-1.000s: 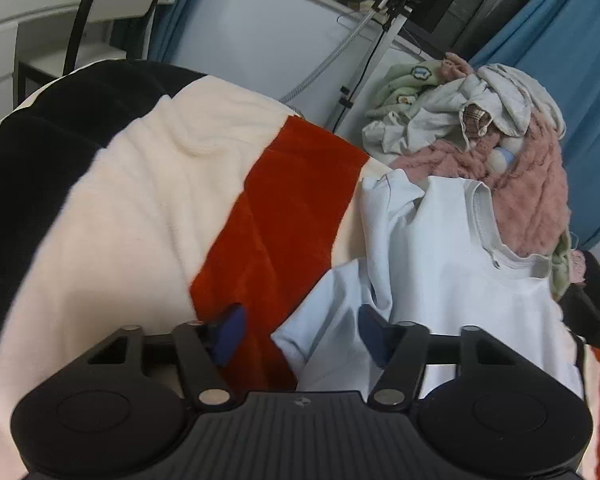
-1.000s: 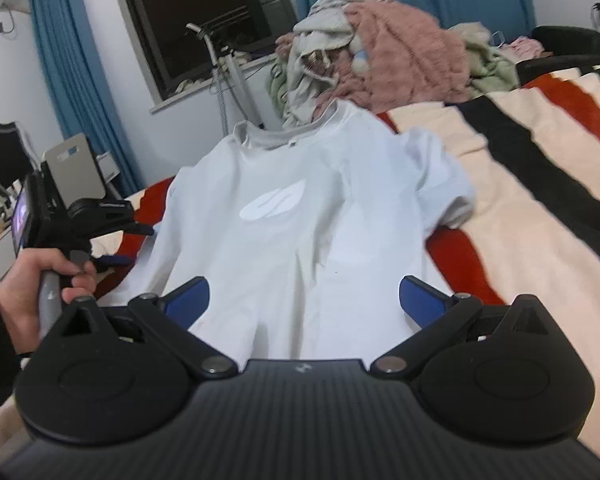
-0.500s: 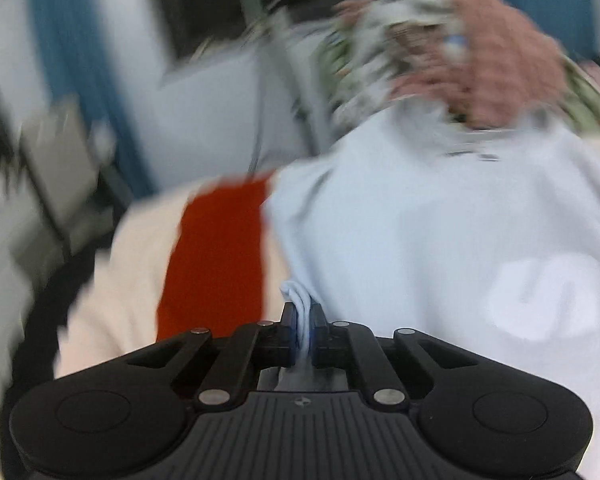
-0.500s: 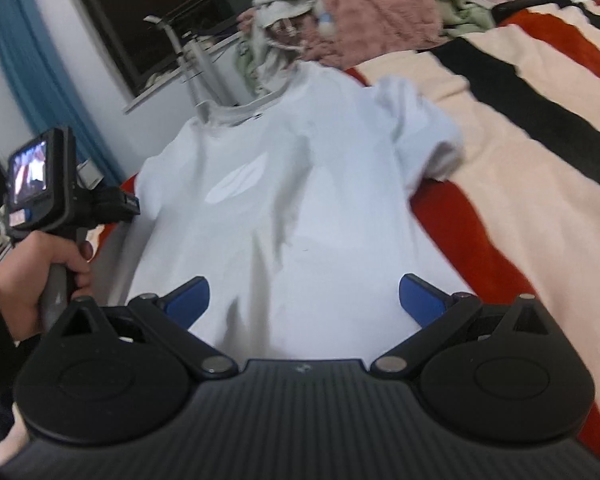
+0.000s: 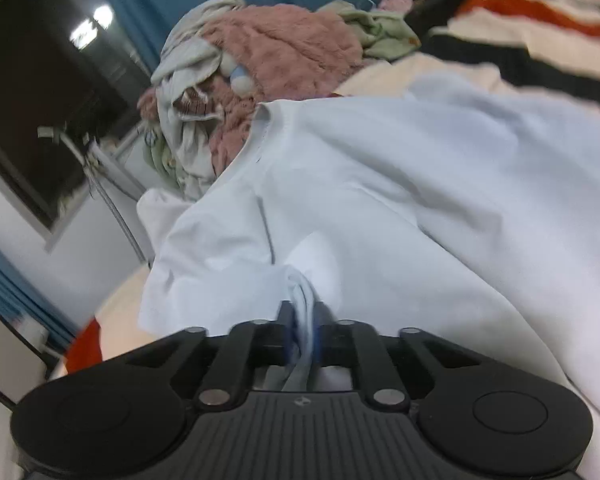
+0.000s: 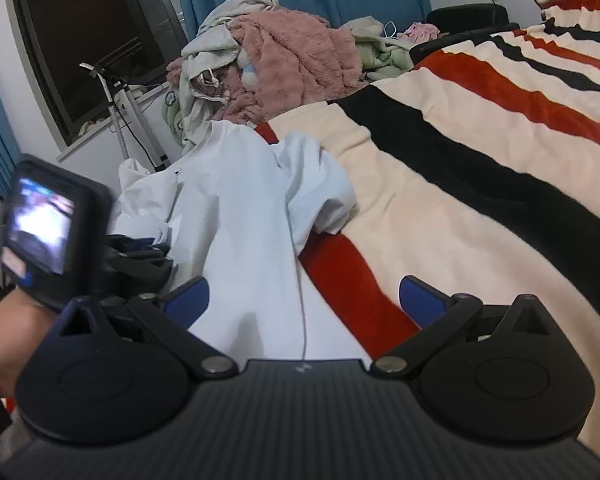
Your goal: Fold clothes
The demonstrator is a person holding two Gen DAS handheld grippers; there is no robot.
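Both tongs over white shirt [image 6: 236, 216], left tongs [image 5: 302, 330] apparently pinching fabric

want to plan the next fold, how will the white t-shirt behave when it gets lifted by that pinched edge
The white t-shirt is probably floppy: its sleeve already lies crumpled on the striped blanket. It likely weighs little, since a thin bunch of fabric in the left gripper, whose fingers have just been opening, carries it. It may drag rather than slide, as the blanket looks fuzzy.
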